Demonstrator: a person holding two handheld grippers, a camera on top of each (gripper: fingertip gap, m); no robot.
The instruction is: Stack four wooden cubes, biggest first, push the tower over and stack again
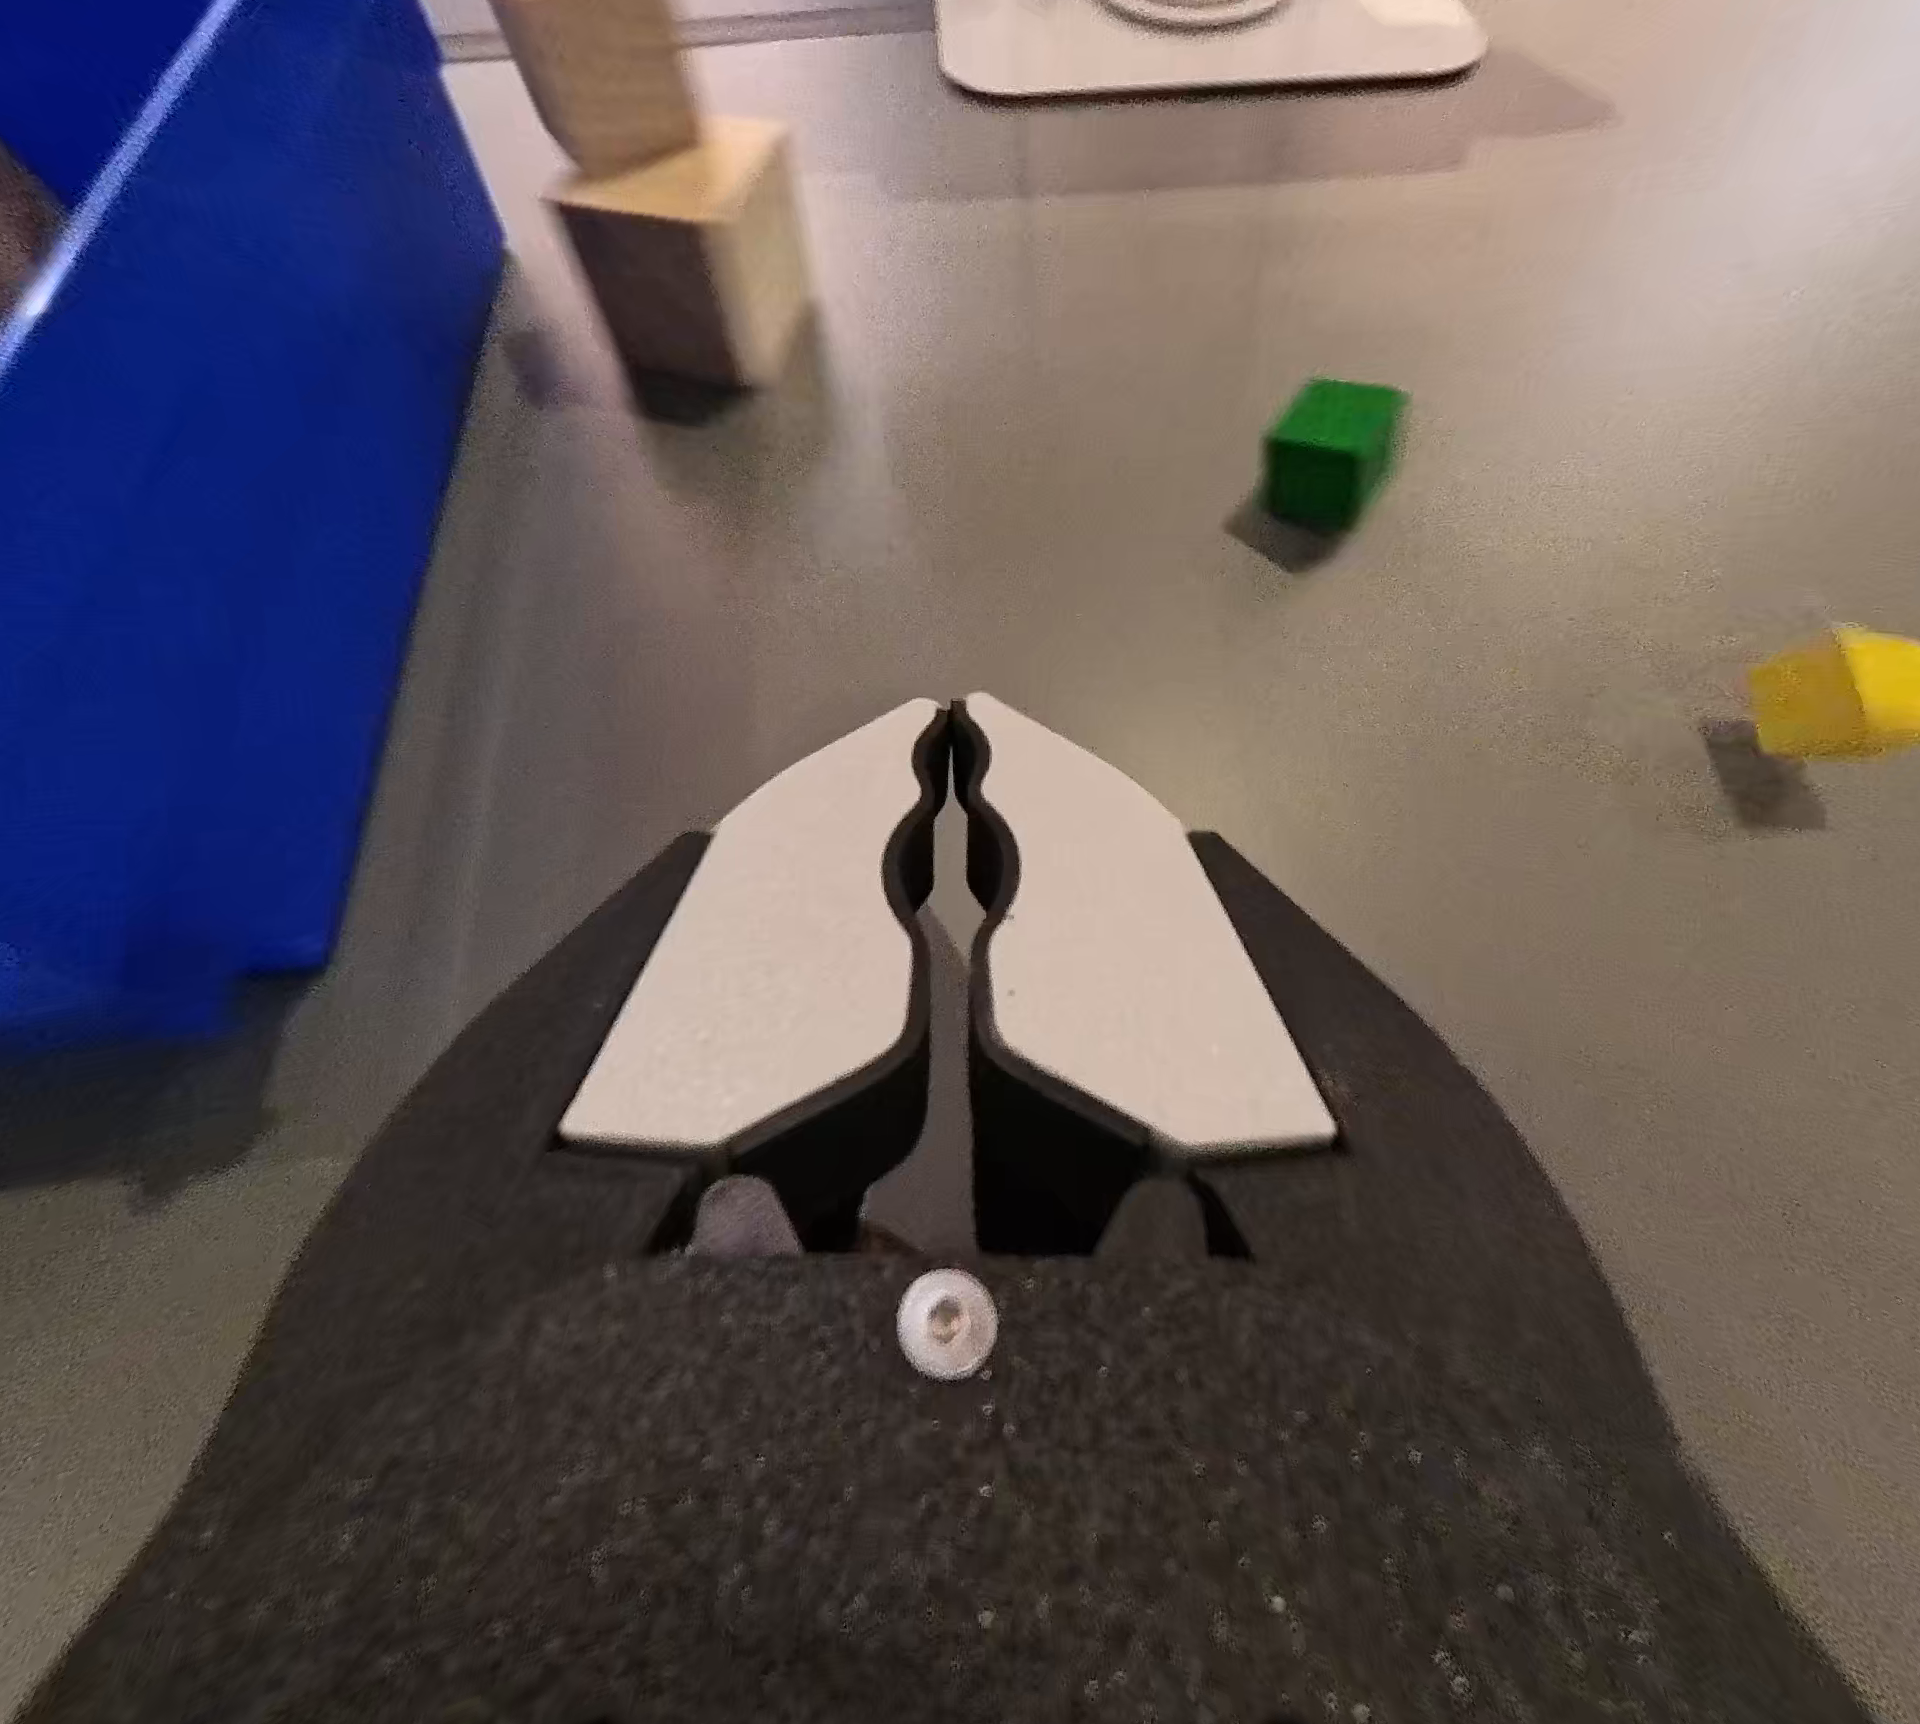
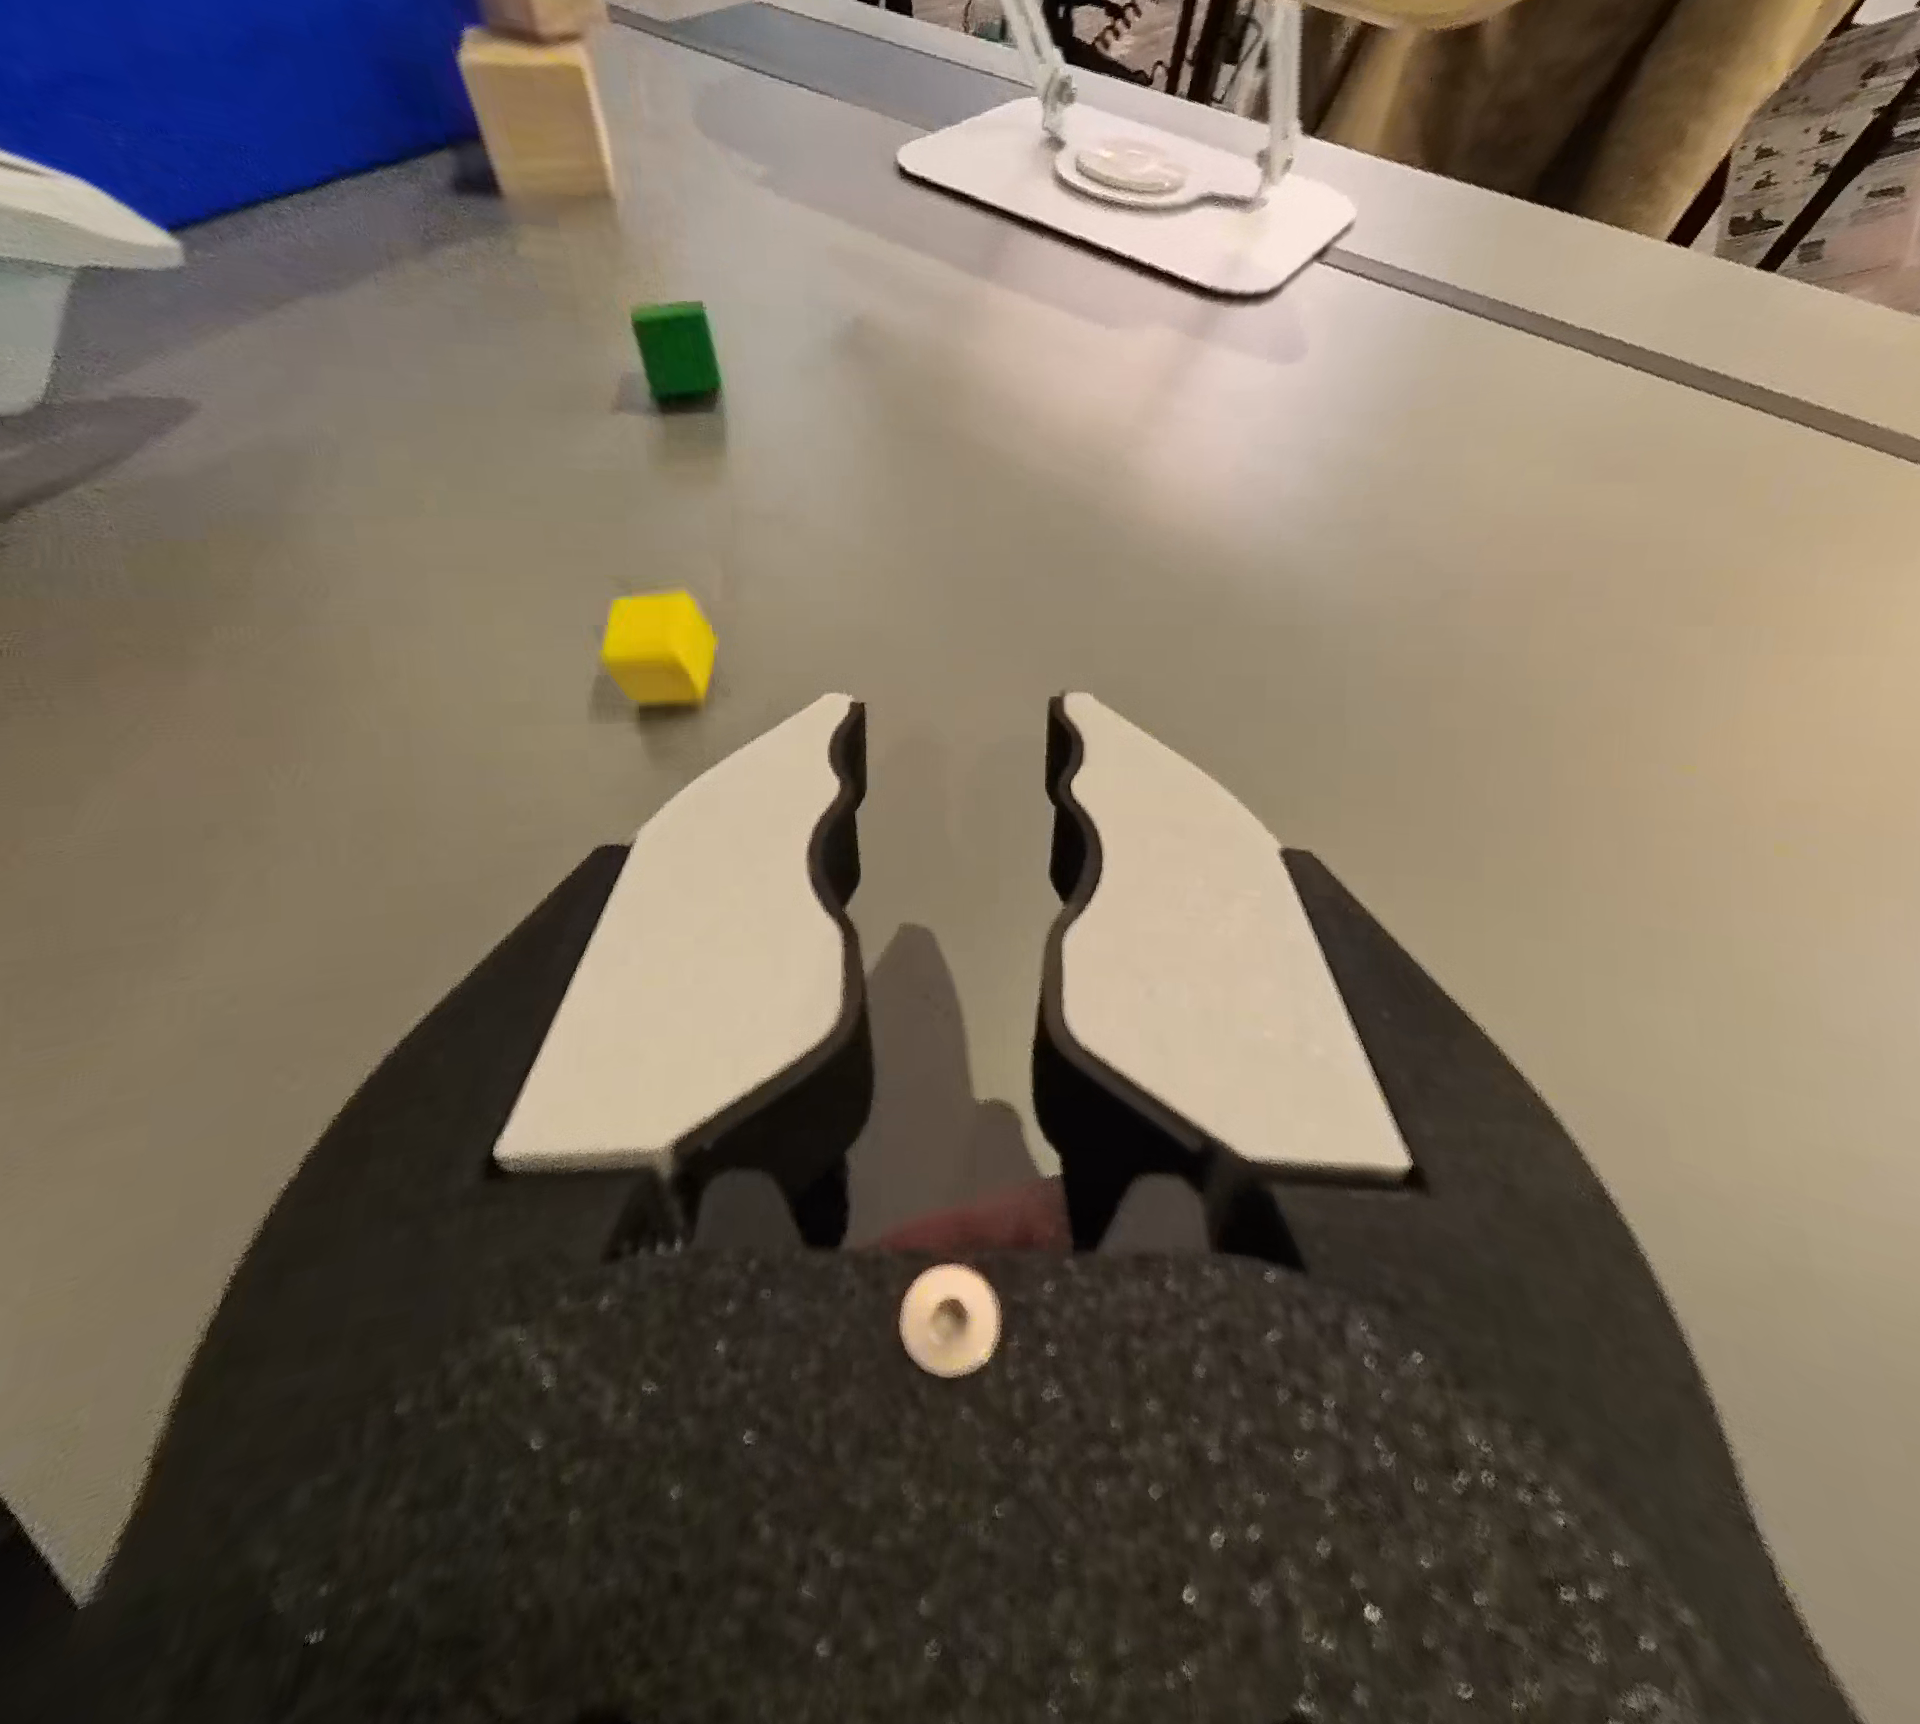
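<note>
Your left gripper [image 1: 952,710] has its jaws together, tips touching, and nothing is between them. It hangs over the bare grey counter [image 1: 1039,552]. Your right gripper [image 2: 954,706] has its jaws apart with only the counter between them.

Nearest to your right gripper is the yellow cube [image 2: 659,646], just to the left of its left tip, resting on the counter. In the left wrist view this same cube [image 1: 1837,689] is at the right edge, blurred. Farther away is the green cube [image 2: 676,352], alone on the counter, well apart from the yellow one; in the left wrist view it [image 1: 1333,453] is ahead and to the right of your closed jaws.

Farther still, on the left, two plain wooden cubes are stacked. The lower cube [image 1: 691,261] stands on the counter, and the upper cube [image 1: 592,48] sits on it, turned a little and shifted to the left. Beside this stack on the left is a blue bin [image 1: 197,448], near but not touching it.

At the far edge of the counter stands a white stand [image 2: 1132,194] with a flat base.
</note>
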